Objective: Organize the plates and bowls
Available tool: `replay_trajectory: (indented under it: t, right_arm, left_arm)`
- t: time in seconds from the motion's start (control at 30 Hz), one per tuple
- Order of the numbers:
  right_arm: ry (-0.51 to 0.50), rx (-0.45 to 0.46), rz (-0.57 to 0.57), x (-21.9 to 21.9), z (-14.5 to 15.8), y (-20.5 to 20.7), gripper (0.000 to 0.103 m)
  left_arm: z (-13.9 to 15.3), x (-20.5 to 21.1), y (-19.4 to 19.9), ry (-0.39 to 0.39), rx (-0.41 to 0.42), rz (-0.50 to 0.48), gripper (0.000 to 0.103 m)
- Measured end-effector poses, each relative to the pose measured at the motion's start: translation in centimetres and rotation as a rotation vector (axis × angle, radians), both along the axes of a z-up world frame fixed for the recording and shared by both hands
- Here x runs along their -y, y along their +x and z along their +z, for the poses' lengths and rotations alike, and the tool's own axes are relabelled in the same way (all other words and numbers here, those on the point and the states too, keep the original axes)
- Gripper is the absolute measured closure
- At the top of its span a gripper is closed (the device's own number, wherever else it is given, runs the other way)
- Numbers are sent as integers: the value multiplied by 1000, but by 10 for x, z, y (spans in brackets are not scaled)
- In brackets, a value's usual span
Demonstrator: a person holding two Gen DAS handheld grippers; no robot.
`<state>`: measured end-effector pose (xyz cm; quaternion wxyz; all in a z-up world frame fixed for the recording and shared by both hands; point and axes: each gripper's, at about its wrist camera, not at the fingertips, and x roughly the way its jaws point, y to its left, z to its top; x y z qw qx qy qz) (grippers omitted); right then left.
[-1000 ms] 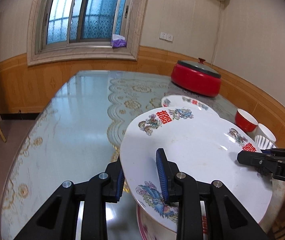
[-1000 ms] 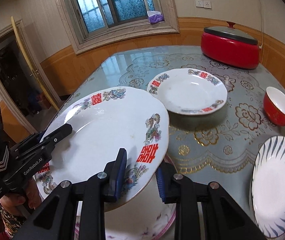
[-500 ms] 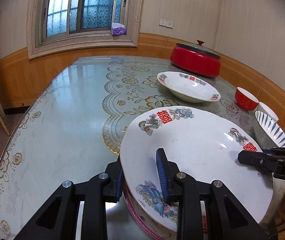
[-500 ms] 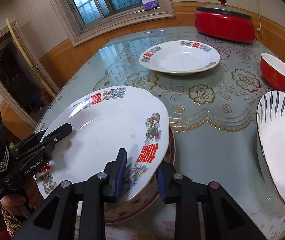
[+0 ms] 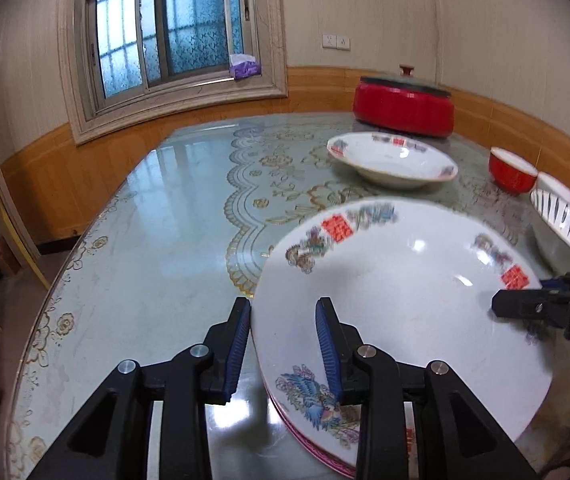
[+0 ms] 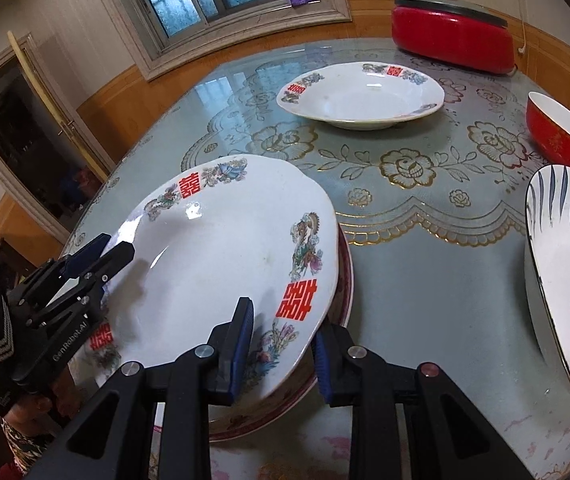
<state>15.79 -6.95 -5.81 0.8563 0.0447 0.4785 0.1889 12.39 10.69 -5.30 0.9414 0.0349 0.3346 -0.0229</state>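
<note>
The large white ceramic plate with red double-happiness characters and bird pictures on its rim (image 6: 221,256) is held from two opposite sides. The left gripper (image 5: 285,344) has its blue-padded fingers (image 5: 327,344) on both sides of the plate's near rim, one above the plate and one outside it; a small gap seems to stay beside the outer pad, so I cannot tell if the clamp is firm. The right gripper (image 6: 283,346) stands the same way on the opposite rim, one pad over the plate and the other below its edge. In the right wrist view the left gripper (image 6: 97,254) shows at the far side of the plate, with its upper finger lying on the white surface.

This plate sits low over a pink-rimmed plate (image 6: 343,276) which lies on the glass-covered table with a gold flower pattern (image 6: 425,264); whether the two plates fully touch is not clear, because the upper one looks a little tilted.

Farther on the table stands a second white deep plate with the same red characters (image 6: 361,96), well apart from the held one. On the right side are a red bowl with white inside (image 6: 557,128) and, near it, a white plate with dark blue stripes (image 6: 565,264). A red electric pot with a grey lid (image 6: 453,32) stands at the far edge, near the wall.
</note>
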Motion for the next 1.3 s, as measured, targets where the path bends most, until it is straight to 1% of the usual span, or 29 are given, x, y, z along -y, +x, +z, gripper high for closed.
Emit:
replay_trajectory:
  t: [0.1,0.17,0.3,0.5,0.57,0.63,0.7,0.77,0.8,0.83,0.87,1.0,1.07,1.13,1.2,1.3]
  right_arm:
    - [-12,-4,4,0,0,0,75]
    - [-2,-17,5,1,0,1,75]
    - [-1,-38,14,1,1,0,74]
    - [-11,-37,31,1,4,-7,73]
    - [-2,-35,26,4,6,-9,73]
    - [15,-26,23,7,9,-10,73]
    - [24,-13,21,9,12,-11,73]
    - [32,-7,14,10,13,-8,73]
    - [35,-8,9,10,13,-7,73]
    - [36,-10,2,11,11,-4,73]
    - [37,-13,-3,11,10,-2,73]
    - [25,-5,-6,11,6,1,74]
    - [29,-1,-1,12,3,3,78]
    - [35,-11,4,13,1,4,79]
    - [30,-4,12,12,1,2,81]
    - [28,4,15,13,2,0,83]
  left_arm:
    - [0,-3,-1,-18,1,-5,67]
    - [0,-5,-3,-26,3,-4,67]
    - [0,-8,-8,-26,6,0,62]
    - [-1,-15,-12,-84,-11,2,53]
    - [1,-19,-16,-99,2,9,49]
    - [5,-24,-17,-116,20,21,41]
    - [10,-31,-15,-135,34,44,41]
    - [14,-37,-10,-161,42,61,41]
    - [16,-39,-8,-170,50,65,48]
    - [17,-40,-4,-167,55,72,64]
    - [17,-40,-1,-158,50,76,71]
    - [15,-35,11,-143,20,55,73]
    - [11,-32,14,-138,-2,39,73]
    - [9,-29,15,-161,-21,19,73]
    - [8,-26,15,-167,-30,10,72]
    - [8,-22,13,-145,-28,11,72]
